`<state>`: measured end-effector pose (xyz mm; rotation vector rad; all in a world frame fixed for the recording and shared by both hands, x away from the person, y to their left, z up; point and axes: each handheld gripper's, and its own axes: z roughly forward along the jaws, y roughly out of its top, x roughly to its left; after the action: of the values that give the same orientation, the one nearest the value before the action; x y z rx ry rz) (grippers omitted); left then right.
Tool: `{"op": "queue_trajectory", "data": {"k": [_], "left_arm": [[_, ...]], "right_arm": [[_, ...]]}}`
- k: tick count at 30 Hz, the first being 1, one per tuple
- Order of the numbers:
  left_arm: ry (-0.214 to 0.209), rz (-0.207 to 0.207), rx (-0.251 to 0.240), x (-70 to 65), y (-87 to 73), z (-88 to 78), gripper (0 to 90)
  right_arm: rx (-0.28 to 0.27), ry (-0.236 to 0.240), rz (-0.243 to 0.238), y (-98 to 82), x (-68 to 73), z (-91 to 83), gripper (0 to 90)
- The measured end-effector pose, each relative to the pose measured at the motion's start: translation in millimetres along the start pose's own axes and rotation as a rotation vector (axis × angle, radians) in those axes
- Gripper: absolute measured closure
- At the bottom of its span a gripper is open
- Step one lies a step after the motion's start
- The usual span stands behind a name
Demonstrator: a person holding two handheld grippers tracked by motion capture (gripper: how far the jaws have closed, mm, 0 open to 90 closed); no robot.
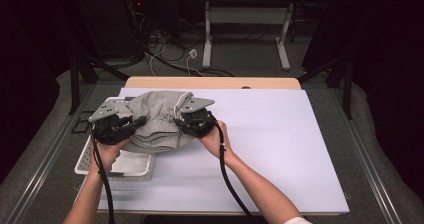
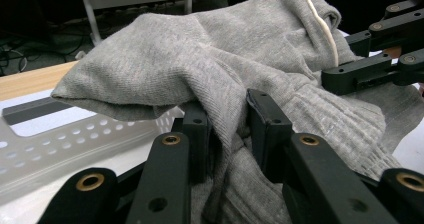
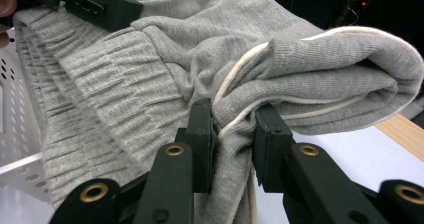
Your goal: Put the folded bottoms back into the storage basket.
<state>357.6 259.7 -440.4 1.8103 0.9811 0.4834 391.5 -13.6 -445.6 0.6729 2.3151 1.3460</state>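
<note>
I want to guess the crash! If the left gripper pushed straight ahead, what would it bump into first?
Probably the other gripper: the left gripper, shut on the bunched grey knitted garment, points through the cloth toward the right gripper. Depth is hard to judge.

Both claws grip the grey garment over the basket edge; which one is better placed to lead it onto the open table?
Probably the right claw: it pinches the grey garment beside the bare white table, while the left claw hangs over the white basket.
</note>
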Motion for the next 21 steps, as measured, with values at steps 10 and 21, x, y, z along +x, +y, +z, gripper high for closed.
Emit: {"op": "queue_trajectory", "data": {"k": [10,21], "left_arm": [[0.023,-0.006,-0.008,7.9,0.7,-8.6,72.4],[0.059,-0.006,0.004,17.8,0.4,-15.7,72.3]], "right_arm": [[-0.006,0.013,-0.003,5.5,4.5,7.3,72.4],[-0.009,0.028,-0.002,11.7,10.9,18.5,72.4]]}}
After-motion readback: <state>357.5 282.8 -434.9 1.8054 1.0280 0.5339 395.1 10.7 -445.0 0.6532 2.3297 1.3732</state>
